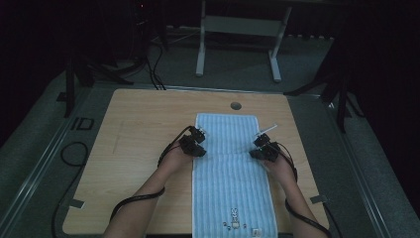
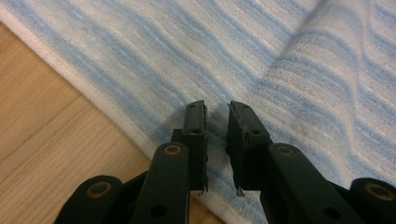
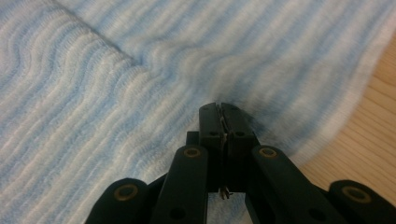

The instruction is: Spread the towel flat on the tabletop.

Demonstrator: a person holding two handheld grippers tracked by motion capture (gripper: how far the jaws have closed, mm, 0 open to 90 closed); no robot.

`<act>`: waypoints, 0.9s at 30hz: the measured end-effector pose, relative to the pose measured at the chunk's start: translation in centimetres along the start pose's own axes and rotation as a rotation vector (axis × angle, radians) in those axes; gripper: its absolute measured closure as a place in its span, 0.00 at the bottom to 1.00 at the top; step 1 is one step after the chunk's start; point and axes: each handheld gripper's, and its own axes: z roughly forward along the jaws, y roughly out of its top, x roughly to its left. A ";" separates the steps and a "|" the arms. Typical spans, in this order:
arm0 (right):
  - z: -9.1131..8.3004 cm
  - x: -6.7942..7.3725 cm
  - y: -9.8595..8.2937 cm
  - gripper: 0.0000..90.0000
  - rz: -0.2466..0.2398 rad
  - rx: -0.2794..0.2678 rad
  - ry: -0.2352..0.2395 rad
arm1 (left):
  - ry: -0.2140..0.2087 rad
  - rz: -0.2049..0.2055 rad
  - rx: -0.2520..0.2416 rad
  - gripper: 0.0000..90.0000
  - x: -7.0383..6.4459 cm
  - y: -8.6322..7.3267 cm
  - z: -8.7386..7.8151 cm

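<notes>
A blue-and-white striped towel [image 1: 228,178] lies lengthwise down the middle of the wooden table [image 1: 143,129]. My left gripper [image 1: 199,148] sits at the towel's left edge. In the left gripper view its jaws [image 2: 217,109] stand a little open just above the towel [image 2: 140,60], with a narrow gap between them. My right gripper [image 1: 255,152] sits at the towel's right edge. The right gripper view has the right gripper [image 3: 220,108] shut, and the towel [image 3: 93,116] puckers up to the tips as if pinched. A fold line crosses the towel between the two grippers.
A round cable hole [image 1: 236,105] sits in the table just beyond the towel's far end. Small printed marks [image 1: 236,219] show near the towel's near end. A white stand [image 1: 237,44] and black cables [image 1: 74,153] are on the floor around the table.
</notes>
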 end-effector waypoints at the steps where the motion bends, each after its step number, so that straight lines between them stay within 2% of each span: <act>1: -0.1 -0.2 0.0 0.97 0.010 0.005 0.003 | 0.006 -0.008 -0.003 0.84 0.1 0.0 0.0; 5: -0.1 -1.0 -0.1 0.96 0.019 0.003 0.000 | 0.001 -0.014 -0.017 0.81 0.4 0.3 0.3; 7: 0.0 -1.7 0.1 0.96 0.041 0.003 -0.004 | 0.002 -0.026 -0.013 0.81 0.6 0.8 0.5; 11: 0.2 -2.3 0.7 0.96 0.058 0.021 0.002 | 0.015 -0.025 -0.007 0.78 0.6 1.6 0.9; 12: 0.2 -2.3 0.7 0.96 0.058 0.021 0.002 | 0.021 -0.014 -0.006 0.78 0.6 1.7 0.9; 15: 0.3 -2.6 1.1 0.96 0.065 0.033 0.004 | 0.001 -0.045 -0.014 0.74 0.9 1.9 1.0; 17: 0.2 -2.8 1.3 0.96 0.069 0.024 0.005 | 0.016 -0.037 -0.017 0.74 0.9 1.8 0.9; 18: 0.0 -2.9 1.3 0.96 0.070 0.001 0.005 | 0.022 -0.033 -0.018 0.74 0.8 1.8 0.8; 19: -0.5 -3.3 1.3 0.99 0.101 -0.047 0.014 | 0.038 -0.024 -0.025 0.78 0.8 1.6 0.7; 22: -0.9 -3.7 1.4 1.00 0.122 -0.071 0.008 | 0.034 -0.045 -0.026 0.81 1.1 1.4 0.6; 27: 0.0 -4.5 1.9 1.00 0.123 -0.019 -0.040 | 0.038 -0.059 -0.018 0.81 1.4 1.6 0.9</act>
